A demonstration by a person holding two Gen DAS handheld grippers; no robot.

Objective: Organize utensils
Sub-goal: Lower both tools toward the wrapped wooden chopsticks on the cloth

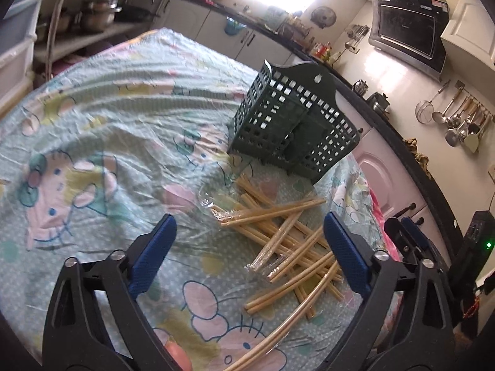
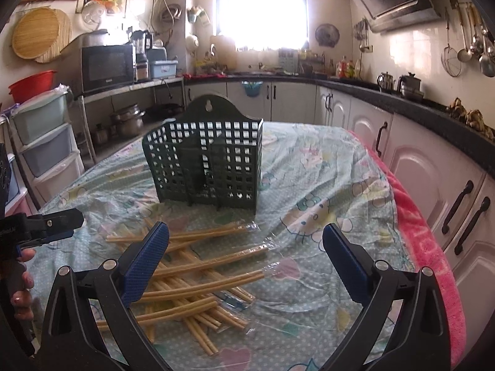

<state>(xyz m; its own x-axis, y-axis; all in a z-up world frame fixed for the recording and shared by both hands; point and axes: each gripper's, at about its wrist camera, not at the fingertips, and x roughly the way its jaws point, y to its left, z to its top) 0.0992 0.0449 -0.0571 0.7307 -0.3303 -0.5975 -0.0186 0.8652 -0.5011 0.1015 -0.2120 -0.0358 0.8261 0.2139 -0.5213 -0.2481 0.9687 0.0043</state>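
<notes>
Though wrapped, chopsticks before basket

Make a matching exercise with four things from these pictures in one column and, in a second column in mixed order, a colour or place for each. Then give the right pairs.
Things:
1. basket
2. chopsticks
3. towel
4. ladles

Colours or places:
A. pink, at the right edge of the table
B. hanging on the tiled wall
C. dark green, upright on the tablecloth
D. pale yellow, in a loose pile in front of the basket, some in clear wrappers

Pairs: 1-C, 2-D, 3-A, 4-B
</notes>
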